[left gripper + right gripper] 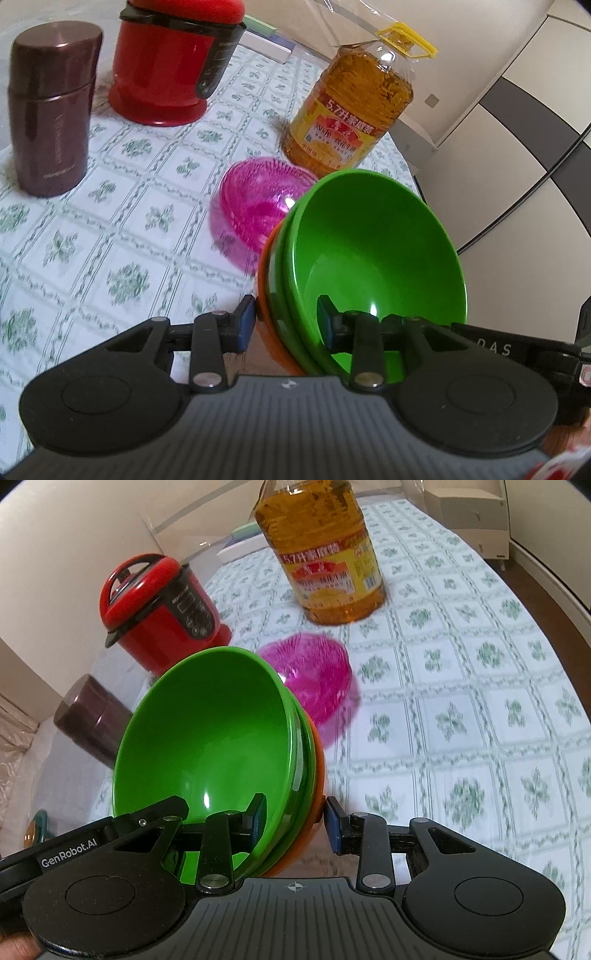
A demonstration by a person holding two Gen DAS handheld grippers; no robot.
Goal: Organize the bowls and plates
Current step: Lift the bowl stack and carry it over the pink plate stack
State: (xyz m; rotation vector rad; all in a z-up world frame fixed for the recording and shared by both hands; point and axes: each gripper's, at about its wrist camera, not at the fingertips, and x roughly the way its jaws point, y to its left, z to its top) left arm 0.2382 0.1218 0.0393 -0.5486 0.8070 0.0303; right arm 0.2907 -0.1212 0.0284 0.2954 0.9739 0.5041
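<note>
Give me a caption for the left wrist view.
Left gripper clamps stacked green-and-orange bowls above the pink bowl.

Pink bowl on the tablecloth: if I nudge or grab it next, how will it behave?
The pink bowl looks like thin translucent plastic, so probably light and easily shoved. Its ribbed, glossy wall may slip in a tool. It sits near the oil bottle, so a push could bump it.

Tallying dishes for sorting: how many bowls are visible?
4: two green bowls nested in an orange bowl, held by both grippers; a pink bowl on the table behind. Others may be hidden.
</note>
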